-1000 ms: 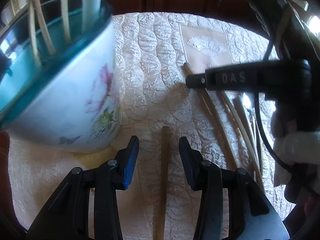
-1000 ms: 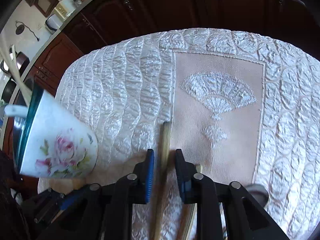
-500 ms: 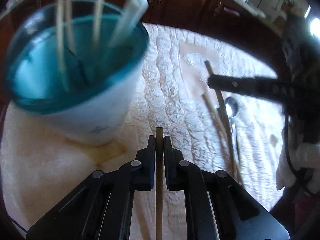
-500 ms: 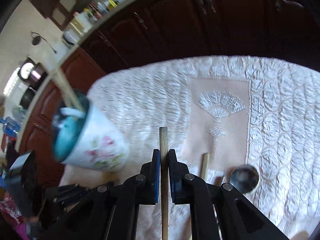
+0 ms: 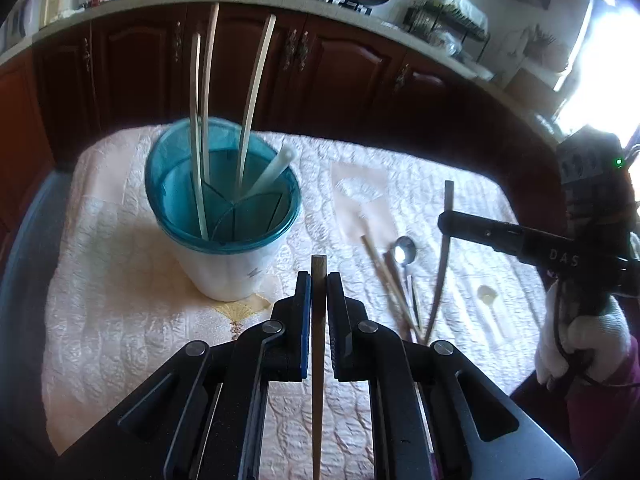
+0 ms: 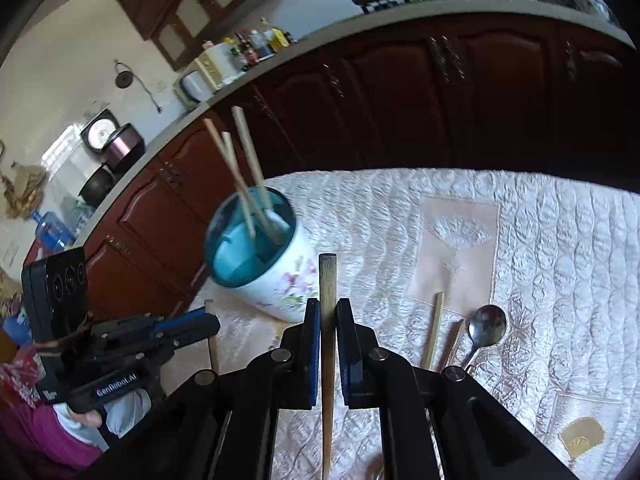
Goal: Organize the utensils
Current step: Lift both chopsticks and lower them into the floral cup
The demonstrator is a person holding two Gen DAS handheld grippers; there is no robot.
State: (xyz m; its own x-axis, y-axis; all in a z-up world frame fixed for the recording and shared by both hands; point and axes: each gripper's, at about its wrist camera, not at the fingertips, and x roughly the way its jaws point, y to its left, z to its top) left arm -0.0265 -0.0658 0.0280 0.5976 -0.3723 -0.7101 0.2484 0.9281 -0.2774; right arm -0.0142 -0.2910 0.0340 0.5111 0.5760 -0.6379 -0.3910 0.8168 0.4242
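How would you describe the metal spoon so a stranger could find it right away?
Start at the quilted tablecloth and its peach fan-embroidered panel. Just below the panel's near edge lies the metal spoon, beside loose chopsticks. It is the only shiny thing there, with a round bowl.

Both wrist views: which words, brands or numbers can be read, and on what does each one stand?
"DAS": on the black side of the right gripper, left wrist view.
"GenRobot.AI": on the black body of the left gripper, right wrist view.
A small white mark beside "GenRobot.AI": too small to read.
Bottle labels on the kitchen counter: too blurred to read.
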